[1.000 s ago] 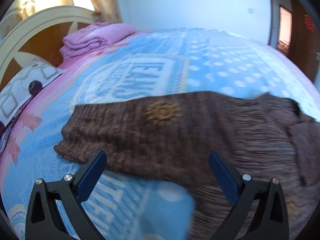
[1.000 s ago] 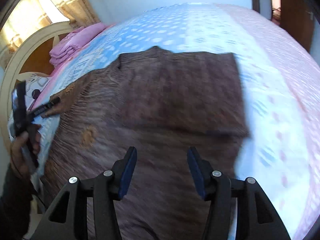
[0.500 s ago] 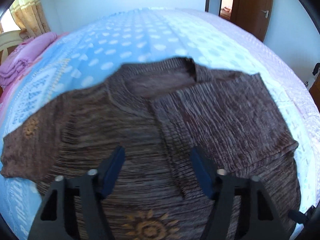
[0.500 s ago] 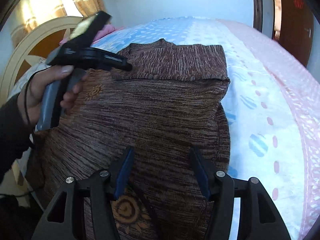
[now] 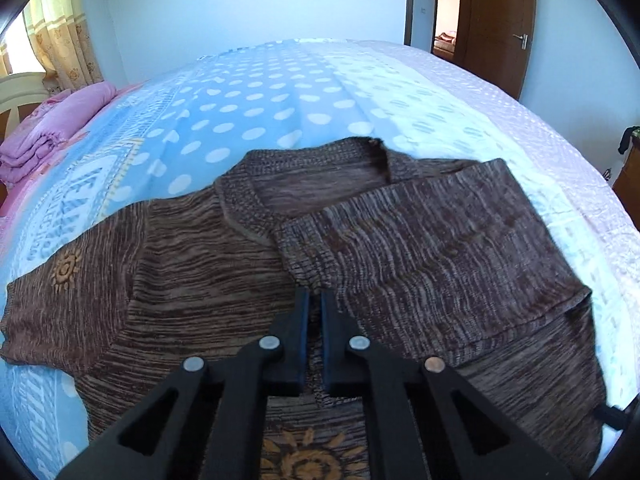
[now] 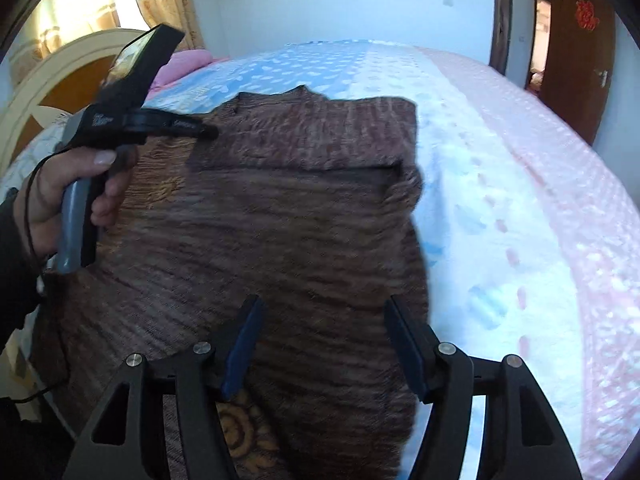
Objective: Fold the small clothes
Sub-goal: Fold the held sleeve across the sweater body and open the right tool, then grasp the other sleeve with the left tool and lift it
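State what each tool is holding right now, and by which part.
The left tool has its jaws nearly shut over the brown sweater, near the folded sleeve's cuff edge; whether fabric is pinched cannot be told. The right tool is open, holding nothing.

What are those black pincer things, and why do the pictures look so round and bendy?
They are two hand-held grabbers, each with two fingers. A person holds one in each hand. A small wide-eye camera on each looks along its fingers, which bends the picture. One picture comes from the left grabber, the other from the right grabber. On the blue dotted bedspread lies a brown knitted sweater with one sleeve folded across. The left grabber's fingers are nearly shut at that sleeve's edge; whether they pinch it is unclear. The right one is open, holding nothing.
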Demonstrator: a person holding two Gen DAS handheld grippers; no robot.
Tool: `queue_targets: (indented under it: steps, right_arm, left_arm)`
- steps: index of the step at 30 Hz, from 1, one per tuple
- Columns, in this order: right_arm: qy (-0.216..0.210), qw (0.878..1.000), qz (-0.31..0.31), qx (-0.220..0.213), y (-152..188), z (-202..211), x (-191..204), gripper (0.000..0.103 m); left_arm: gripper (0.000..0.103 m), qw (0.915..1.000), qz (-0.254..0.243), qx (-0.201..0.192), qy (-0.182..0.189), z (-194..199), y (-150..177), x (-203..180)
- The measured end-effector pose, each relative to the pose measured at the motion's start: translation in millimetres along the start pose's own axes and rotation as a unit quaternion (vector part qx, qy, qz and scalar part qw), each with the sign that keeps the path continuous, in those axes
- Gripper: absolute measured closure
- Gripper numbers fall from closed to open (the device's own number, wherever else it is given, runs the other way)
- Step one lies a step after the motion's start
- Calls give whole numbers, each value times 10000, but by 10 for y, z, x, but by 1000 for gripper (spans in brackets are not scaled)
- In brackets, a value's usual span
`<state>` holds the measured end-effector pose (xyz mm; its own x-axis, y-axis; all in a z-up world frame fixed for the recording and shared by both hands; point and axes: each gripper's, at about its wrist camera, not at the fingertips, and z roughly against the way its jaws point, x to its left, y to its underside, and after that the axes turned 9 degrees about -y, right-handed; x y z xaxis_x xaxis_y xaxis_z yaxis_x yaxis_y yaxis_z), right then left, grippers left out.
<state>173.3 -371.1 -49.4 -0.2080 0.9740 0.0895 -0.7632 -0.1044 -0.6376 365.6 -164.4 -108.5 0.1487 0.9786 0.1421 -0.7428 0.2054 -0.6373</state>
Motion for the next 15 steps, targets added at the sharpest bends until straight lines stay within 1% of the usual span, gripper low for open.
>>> queue_targets:
  steps: [3, 4, 5, 7, 8, 9, 10, 11, 12, 14, 15]
  right_arm:
    - [432, 9987, 278, -28, -257, -26, -58, 40]
    - [575, 9976, 390, -43, -368, -51, -67, 40]
    - [712, 9962, 491, -96, -481, -77, -75, 40]
    - [899, 9934, 686, -170, -725, -165, -66, 40]
    - [940, 9923, 775, -205, -842, -224, -52, 40]
    - [954, 9915, 851, -231, -962, -302, -51, 40]
    - [955, 9913, 872, -247, -1041, -366, -59, 40]
    - [944, 9916, 850, -260, -1124, -449, -61, 40]
    - [890, 9925, 805, -254, -1183, -526, -60, 40]
    - [593, 9961, 642, -138, -1255, -720, -106, 40]
    - [556, 9968, 572, -52, -1269, -825, -130, 40]
  left_arm:
    - [87, 9998, 60, 181, -82, -142, 41, 39]
    - [79, 9997, 49, 216, -119, -168, 70, 81]
    - [76, 9997, 12, 154, -205, -133, 92, 87]
    - [60, 9996, -68, 74, -251, -37, 114, 138]
    - [57, 9996, -70, 38, -277, -11, 119, 176]
    - [53, 9993, -53, -64, -361, 56, 128, 246]
    - [47, 9989, -47, -152, -450, 107, 141, 309]
    - [44, 9980, -40, -246, -588, 177, 156, 395]
    - [39, 9975, -22, -286, -647, 199, 166, 463]
    - [34, 9961, 91, -359, -804, 285, 202, 692]
    - [27, 9953, 145, -359, -892, 315, 230, 810]
